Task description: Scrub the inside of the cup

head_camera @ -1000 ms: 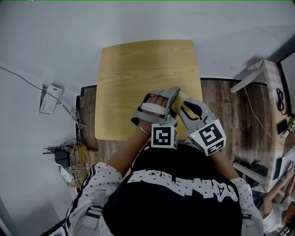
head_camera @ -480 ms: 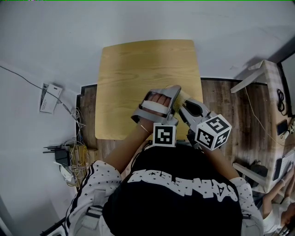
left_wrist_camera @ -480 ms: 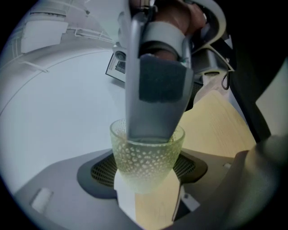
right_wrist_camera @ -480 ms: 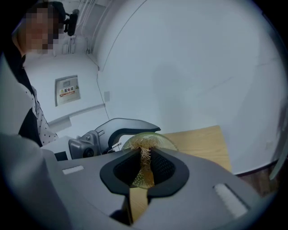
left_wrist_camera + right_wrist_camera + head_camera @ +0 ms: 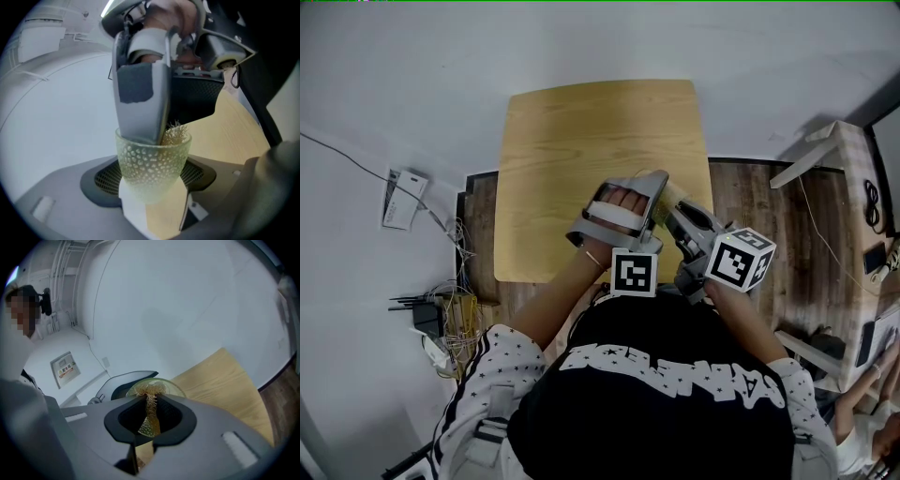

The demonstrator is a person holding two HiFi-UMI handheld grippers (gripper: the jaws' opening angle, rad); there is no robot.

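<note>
- Left gripper (image 5: 154, 201): my jaws pinch the cup (image 5: 152, 164) at its base, mouth facing away from my camera.
- Cup look: translucent, pale yellow-green, small dimples all over the wall, tapering to a narrower bottom. Rim intact as far as I can see.
- Right gripper (image 5: 147, 409): my jaws are pressed together on the scrubber (image 5: 150, 401), a tan tuft of wiry fibres.
- In the left gripper view, one grey finger of the right gripper (image 5: 140, 93) enters the cup mouth from 12 o'clock. The scrubber (image 5: 174, 133) pokes above the rim at about 1 o'clock.
- In the right gripper view, the cup rim (image 5: 161, 384) sits just past my fingertips, with the fibres inside it.
- In the head view, both grippers meet over the 5 o'clock corner of the wooden table (image 5: 600, 141), left gripper (image 5: 628, 211) touching or just beside the right gripper (image 5: 694, 230).
- The cup is mostly hidden there.
</note>
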